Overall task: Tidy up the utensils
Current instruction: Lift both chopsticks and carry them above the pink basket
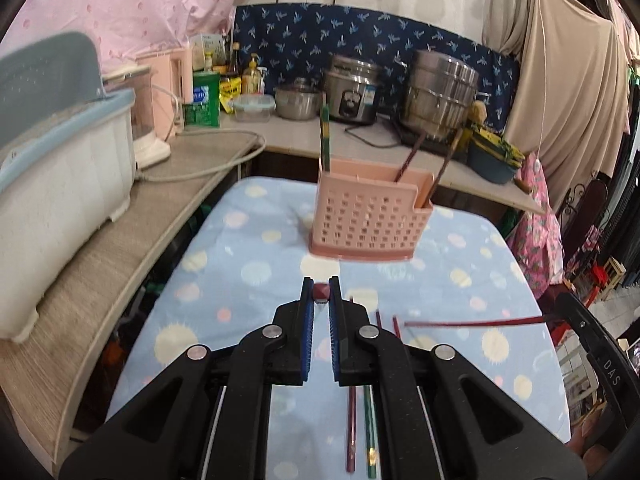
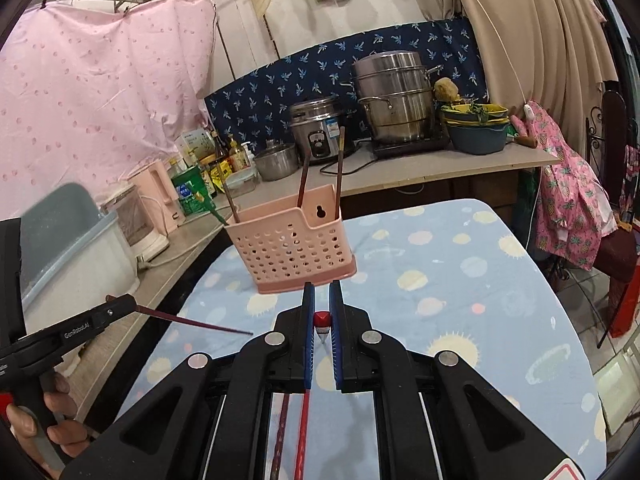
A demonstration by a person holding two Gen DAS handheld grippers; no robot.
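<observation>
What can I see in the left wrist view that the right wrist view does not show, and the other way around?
Only the left wrist view shows the loose chopsticks lying on the tablecloth under the left gripper.

Only the right wrist view shows the person's hand and the keyhole slot in the holder's back wall.

Both show the pink utensil holder with chopsticks standing in it, each gripper shut on a red chopstick, and the steel pots behind.

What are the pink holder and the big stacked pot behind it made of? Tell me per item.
Pink holder: looks like moulded plastic with a matte finish; its walls are thin, uniformly coloured and punched with a regular grid of holes.
Stacked pot: probably stainless steel with a dulled shine; its silver-grey tiers carry soft reflections.
</observation>
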